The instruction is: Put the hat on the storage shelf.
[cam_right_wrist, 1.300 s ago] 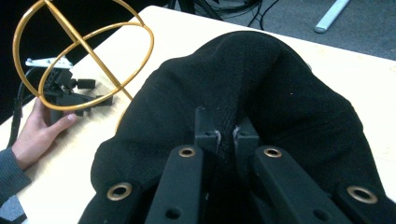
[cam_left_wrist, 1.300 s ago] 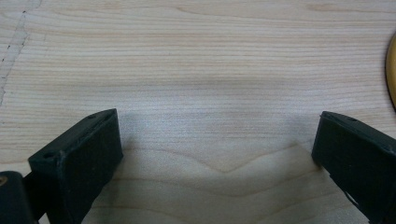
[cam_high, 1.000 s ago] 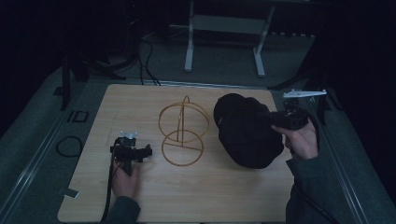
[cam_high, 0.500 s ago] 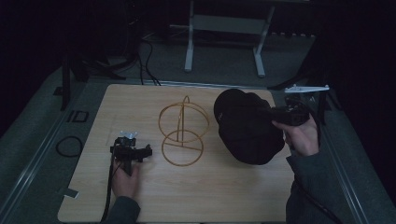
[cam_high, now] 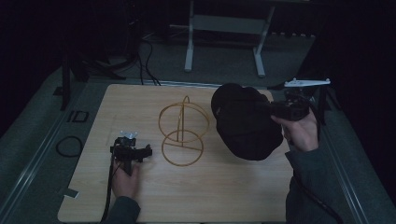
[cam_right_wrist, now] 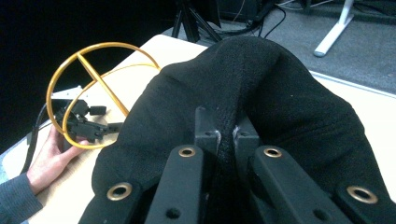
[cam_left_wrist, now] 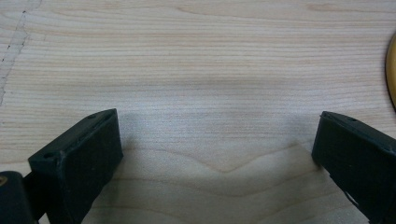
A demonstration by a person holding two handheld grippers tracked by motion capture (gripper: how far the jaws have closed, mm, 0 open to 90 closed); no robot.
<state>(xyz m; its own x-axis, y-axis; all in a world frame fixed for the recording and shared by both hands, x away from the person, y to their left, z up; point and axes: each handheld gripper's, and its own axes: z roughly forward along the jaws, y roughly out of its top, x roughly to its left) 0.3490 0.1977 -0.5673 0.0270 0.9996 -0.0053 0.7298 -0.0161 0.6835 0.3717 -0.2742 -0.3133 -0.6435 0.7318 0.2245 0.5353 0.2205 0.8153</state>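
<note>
A black hat [cam_high: 245, 123] hangs above the right side of the wooden table [cam_high: 210, 196], held by its edge in my shut right gripper [cam_high: 272, 108]. In the right gripper view the hat's fabric [cam_right_wrist: 261, 84] is pinched between the jaws of my right gripper [cam_right_wrist: 226, 133]. A gold wire hat stand [cam_high: 183, 135] rises from the table's middle, just left of the hat. At the left, my left gripper [cam_high: 131, 148] rests on the table, open. In its own view my left gripper [cam_left_wrist: 215, 154] has only bare wood between its jaws, with the stand's gold edge [cam_left_wrist: 391, 74] at the far right.
Beyond the table, metal frame legs [cam_high: 189, 42] and cables [cam_high: 147, 56] lie on the dark floor. A cable loop [cam_high: 69, 145] lies off the table's left edge. The right gripper view shows the stand [cam_right_wrist: 93, 74] and the other hand with its gripper [cam_right_wrist: 86, 123] behind it.
My right gripper has lifted the hat slightly higher. The left gripper and the stand have not moved.
</note>
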